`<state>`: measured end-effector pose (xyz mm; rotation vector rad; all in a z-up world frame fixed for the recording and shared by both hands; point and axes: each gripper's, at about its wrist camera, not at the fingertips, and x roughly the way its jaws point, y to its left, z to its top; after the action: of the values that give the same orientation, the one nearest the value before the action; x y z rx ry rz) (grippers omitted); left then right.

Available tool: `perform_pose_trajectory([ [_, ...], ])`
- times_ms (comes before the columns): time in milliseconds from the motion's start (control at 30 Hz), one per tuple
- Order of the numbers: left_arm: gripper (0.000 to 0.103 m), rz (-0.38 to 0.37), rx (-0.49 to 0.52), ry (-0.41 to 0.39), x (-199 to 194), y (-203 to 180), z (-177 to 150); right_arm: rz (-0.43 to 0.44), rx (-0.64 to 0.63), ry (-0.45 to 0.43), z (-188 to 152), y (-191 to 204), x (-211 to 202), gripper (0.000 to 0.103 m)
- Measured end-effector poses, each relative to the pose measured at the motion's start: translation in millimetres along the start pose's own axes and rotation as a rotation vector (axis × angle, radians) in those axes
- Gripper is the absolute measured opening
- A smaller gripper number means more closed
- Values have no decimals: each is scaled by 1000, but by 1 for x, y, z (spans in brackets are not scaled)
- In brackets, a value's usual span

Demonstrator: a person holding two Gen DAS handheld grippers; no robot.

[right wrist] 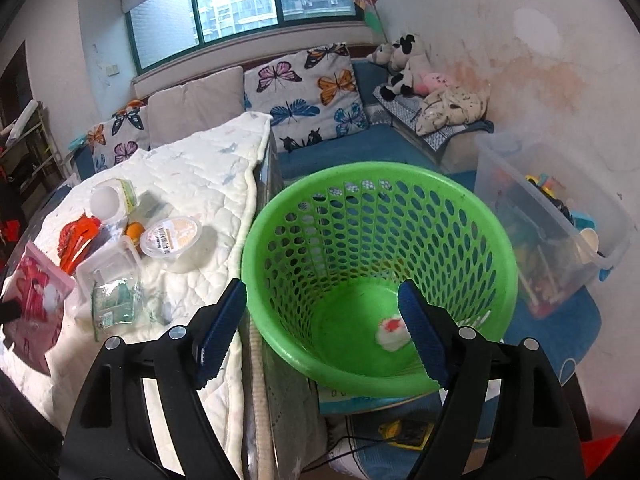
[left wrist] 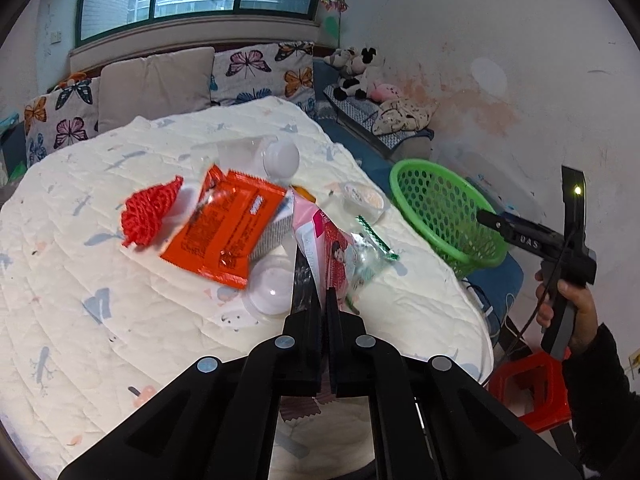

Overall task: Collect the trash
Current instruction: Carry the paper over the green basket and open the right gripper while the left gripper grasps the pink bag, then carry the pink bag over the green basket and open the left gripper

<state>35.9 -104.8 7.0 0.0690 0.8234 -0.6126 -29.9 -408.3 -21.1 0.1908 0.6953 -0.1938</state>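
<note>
My left gripper [left wrist: 316, 276] is shut on a pink and red snack wrapper [left wrist: 324, 240], held above the quilted table [left wrist: 100, 280]; the wrapper also shows in the right wrist view [right wrist: 34, 300]. An orange wrapper [left wrist: 228, 224], red mesh [left wrist: 150, 210], a green-edged wrapper [left wrist: 370, 250] and clear plastic cups [left wrist: 270, 286] lie on the table. My right gripper [right wrist: 324, 320] is open and empty over the green basket [right wrist: 380, 208], which holds one white and red scrap [right wrist: 392, 332]. The right gripper [left wrist: 488, 216] also shows in the left wrist view beside the basket [left wrist: 444, 212].
A sofa with butterfly pillows [right wrist: 308, 92] stands behind the table. Plush toys [right wrist: 408, 68] lie at the back right. A clear storage box [right wrist: 548, 232] with toys stands right of the basket. A red stool [left wrist: 532, 388] is on the floor.
</note>
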Motion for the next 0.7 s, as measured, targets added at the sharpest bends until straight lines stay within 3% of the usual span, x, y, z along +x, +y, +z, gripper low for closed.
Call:
perform_pose_trajectory([
  [233, 3, -47, 34, -27, 5, -22, 24, 0, -10, -31, -2, 0, -16, 79],
  [700, 3, -202, 115, 28, 87, -102, 83, -48, 0, -42, -18, -19, -35, 80],
])
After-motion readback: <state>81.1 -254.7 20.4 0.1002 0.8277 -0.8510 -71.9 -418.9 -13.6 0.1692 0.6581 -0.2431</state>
